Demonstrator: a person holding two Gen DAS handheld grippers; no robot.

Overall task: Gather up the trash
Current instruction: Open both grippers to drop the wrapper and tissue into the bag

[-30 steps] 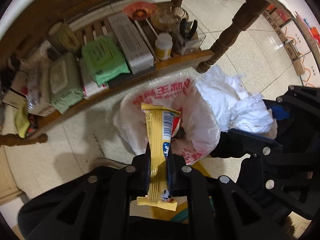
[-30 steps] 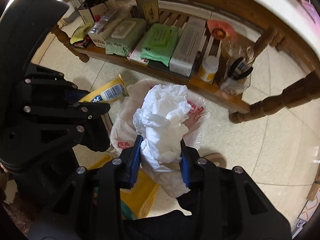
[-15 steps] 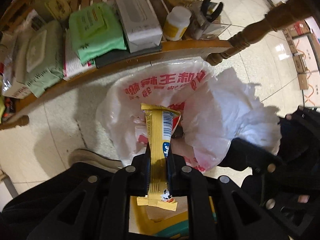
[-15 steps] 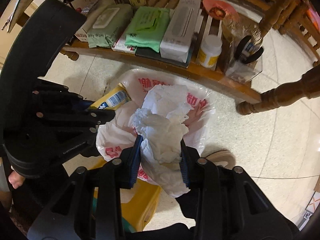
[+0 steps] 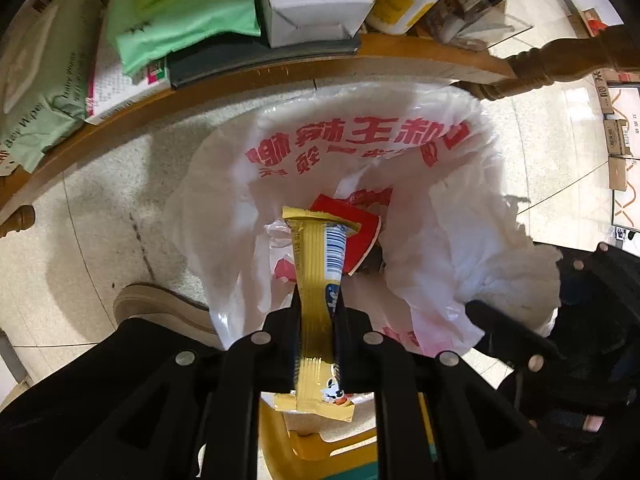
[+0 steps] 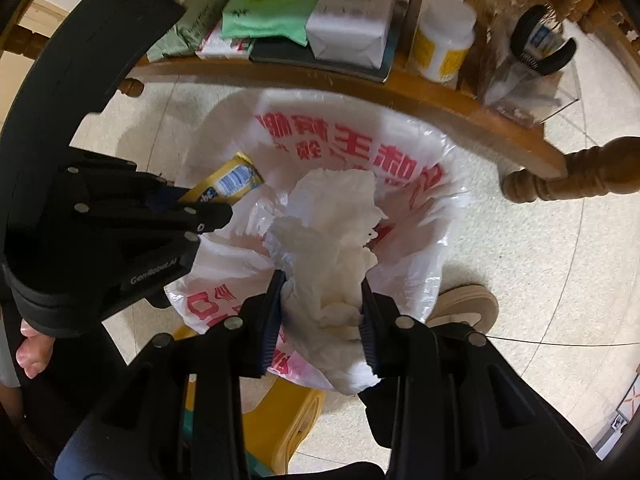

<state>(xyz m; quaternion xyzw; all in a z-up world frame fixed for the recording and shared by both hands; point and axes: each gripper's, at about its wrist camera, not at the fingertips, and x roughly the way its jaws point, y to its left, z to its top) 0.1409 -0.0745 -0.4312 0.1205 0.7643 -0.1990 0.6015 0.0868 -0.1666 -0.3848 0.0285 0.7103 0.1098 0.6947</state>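
Observation:
My left gripper (image 5: 318,300) is shut on a yellow snack wrapper (image 5: 318,280) and holds it over the mouth of a white plastic bag with red print (image 5: 352,140). A red wrapper (image 5: 360,236) lies inside the bag. My right gripper (image 6: 322,280) is shut on a wad of crumpled white tissue (image 6: 332,240) over the same bag (image 6: 352,140). The left gripper (image 6: 188,212) with the yellow wrapper (image 6: 232,182) shows at the left of the right wrist view. The tissue (image 5: 516,272) shows at the right of the left wrist view.
A low wooden shelf (image 5: 280,76) just beyond the bag holds wipe packs (image 5: 180,12), a white box (image 5: 312,0) and a pill bottle (image 6: 442,40). A turned table leg (image 6: 580,176) stands at right. A yellow stool (image 6: 280,424) and a shoe (image 5: 156,308) are below the bag.
Both grippers have moved down and closer to the bag's mouth. The wrapper and the tissue now hang over the opening. Both stay gripped.

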